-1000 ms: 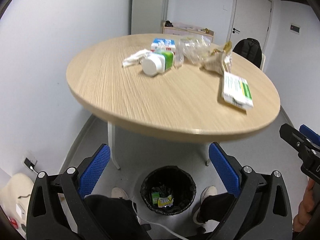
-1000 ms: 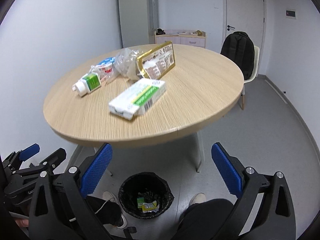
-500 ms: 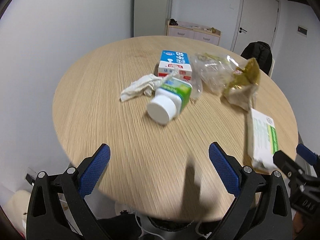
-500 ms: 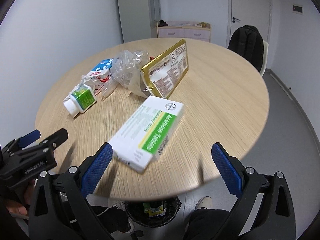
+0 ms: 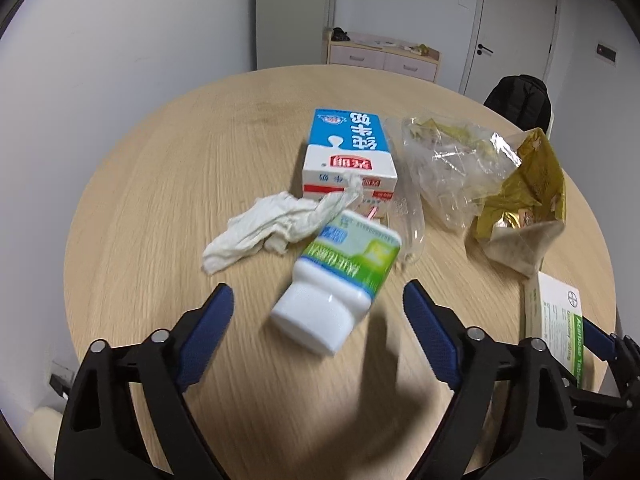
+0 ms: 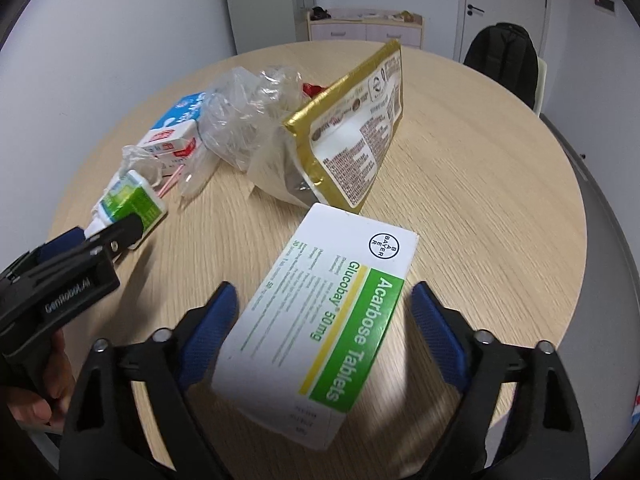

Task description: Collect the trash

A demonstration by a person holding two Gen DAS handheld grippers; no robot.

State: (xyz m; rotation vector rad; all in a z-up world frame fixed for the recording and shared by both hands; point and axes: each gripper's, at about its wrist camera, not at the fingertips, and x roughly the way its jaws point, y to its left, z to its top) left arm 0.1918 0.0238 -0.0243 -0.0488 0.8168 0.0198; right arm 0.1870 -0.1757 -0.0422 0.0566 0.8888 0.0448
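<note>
round table [image 5: 168, 184]: left gripper [image 5: 316, 312] spread wide, empty, flanking white bottle [image 5: 340, 276], green label blurred. right gripper [image 6: 324, 308] wide open, empty, around box [image 6: 320, 320] reading "bayer glucobay 50mg acarbose tablets". left gripper body: "genrobot.ai".

1. Plain white walls [image 5: 120, 40] enclose the room
2. Round wooden table [image 6: 480, 168] in the middle
3. White door [image 5: 516, 28] behind, low pale cabinet [image 5: 380, 56] beside it
4. Black backpack [image 6: 504, 60] on a chair
5. Grey floor [image 6: 608, 208]
</note>
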